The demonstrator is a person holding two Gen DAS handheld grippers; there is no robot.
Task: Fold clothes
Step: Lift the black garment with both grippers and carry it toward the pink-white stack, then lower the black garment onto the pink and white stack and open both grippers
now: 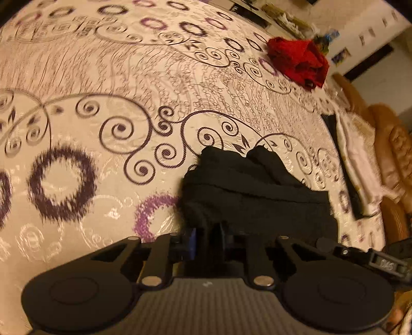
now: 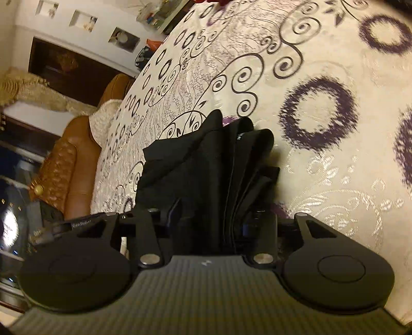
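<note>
Plain black bunched cloth garment [image 1: 257, 190] [image 2: 203, 167]. Cream satin bedspread [image 1: 128, 85] [image 2: 322, 180], patterned with dark purple rings, lilac rings, black spiral scrolls. Bright red crumpled cloth heap [image 1: 298, 60]. Tan quilted leather headboard [image 1: 394, 154] [image 2: 69, 159].

The black garment [image 1: 255, 195] is covering the fingertips of the left gripper [image 1: 219, 232], so its grip is staying out of sight. The same cloth [image 2: 206, 167] is swallowing the right gripper [image 2: 206, 226] too. At two o'clock, shelf clutter [image 1: 285, 15] is blurring beyond recognition.
</note>
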